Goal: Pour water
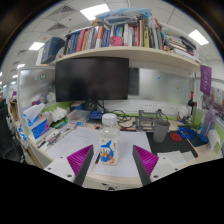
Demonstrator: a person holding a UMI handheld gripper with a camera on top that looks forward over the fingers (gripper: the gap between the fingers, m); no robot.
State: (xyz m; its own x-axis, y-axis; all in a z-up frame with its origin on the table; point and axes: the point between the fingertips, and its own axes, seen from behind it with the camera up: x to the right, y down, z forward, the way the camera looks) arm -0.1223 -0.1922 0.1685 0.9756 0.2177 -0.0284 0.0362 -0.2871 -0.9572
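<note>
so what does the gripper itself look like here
The handheld two-finger gripper has pale, whitish, blocky fingers, each with a magenta-purple pad on its inner face, angled inward. No cables, markings, hand or sleeve are visible in the gripper view.

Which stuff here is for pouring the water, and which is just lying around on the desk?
For the job:
- small clear plastic bottle with a white cap, standing between the fingers
- hand-held gripper, open

Just lying about:
- wide black monitor
- row of colourful books on the shelf
- grey wire basket
</note>
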